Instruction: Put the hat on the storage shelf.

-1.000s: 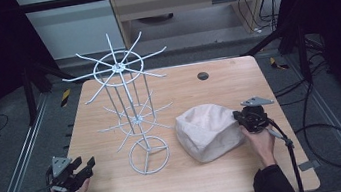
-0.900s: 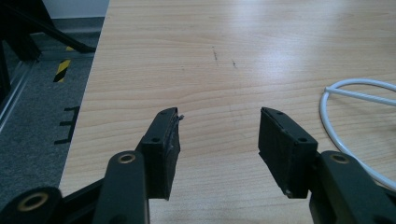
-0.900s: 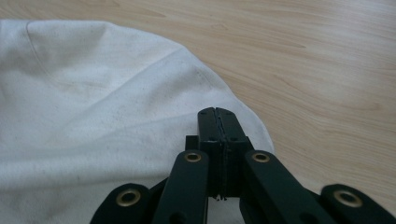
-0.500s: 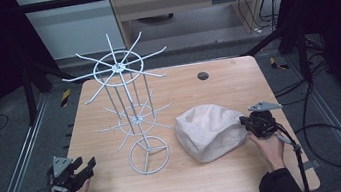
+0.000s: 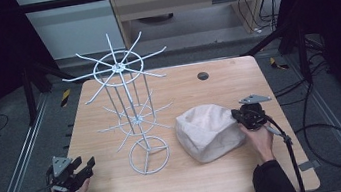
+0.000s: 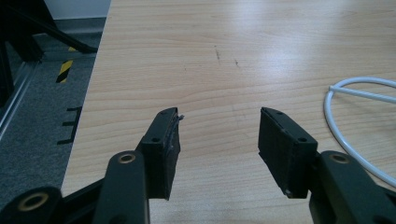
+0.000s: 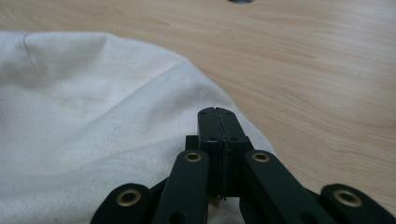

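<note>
Cloth hat hides whether the right gripper's closed fingers pinch it; left gripper gapes empty.

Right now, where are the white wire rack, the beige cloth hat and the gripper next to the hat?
white wire rack [image 5: 148, 153]: high view, on its round base ring.
beige cloth hat [image 5: 209, 131]: high view, middle of its crown.
right gripper [image 7: 218, 119]: right gripper view, at the tips of its closed jaws.

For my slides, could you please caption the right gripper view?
Right gripper, jaws shut, poised over the edge of a cream cloth cap on the wooden table.
</note>
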The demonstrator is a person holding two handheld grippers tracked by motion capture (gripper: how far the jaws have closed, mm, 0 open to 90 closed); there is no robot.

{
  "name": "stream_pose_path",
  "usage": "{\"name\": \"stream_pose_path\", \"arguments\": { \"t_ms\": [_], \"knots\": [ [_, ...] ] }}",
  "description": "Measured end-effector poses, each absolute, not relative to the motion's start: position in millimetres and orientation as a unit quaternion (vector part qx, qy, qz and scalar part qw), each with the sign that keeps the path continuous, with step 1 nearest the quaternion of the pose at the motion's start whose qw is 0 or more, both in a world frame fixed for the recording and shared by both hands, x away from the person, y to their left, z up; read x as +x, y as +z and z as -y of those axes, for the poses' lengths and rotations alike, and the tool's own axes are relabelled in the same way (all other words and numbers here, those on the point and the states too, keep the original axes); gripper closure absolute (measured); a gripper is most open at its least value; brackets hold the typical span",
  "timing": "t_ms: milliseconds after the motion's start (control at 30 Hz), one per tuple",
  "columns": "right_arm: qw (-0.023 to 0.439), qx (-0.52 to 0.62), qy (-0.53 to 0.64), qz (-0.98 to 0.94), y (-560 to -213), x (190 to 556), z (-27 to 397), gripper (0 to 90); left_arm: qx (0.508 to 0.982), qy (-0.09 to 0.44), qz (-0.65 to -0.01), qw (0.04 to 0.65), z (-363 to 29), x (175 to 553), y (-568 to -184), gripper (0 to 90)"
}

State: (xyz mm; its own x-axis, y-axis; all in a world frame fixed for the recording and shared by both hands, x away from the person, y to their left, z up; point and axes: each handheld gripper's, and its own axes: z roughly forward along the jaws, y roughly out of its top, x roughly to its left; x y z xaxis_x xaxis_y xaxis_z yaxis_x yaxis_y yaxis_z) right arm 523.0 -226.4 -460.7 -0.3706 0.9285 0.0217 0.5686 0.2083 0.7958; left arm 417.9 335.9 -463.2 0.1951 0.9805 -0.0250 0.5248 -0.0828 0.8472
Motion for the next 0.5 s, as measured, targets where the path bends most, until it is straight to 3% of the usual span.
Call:
{"name": "stream_pose_path", "arguments": {
  "t_ms": [500],
  "knots": [
    [0.222,0.492,0.343,-0.769,-463.2,494.5,238.1,90.0,0.673,0.298,-0.559,0.383,-334.9,416.4,-462.7,48.1]
  ]
}}
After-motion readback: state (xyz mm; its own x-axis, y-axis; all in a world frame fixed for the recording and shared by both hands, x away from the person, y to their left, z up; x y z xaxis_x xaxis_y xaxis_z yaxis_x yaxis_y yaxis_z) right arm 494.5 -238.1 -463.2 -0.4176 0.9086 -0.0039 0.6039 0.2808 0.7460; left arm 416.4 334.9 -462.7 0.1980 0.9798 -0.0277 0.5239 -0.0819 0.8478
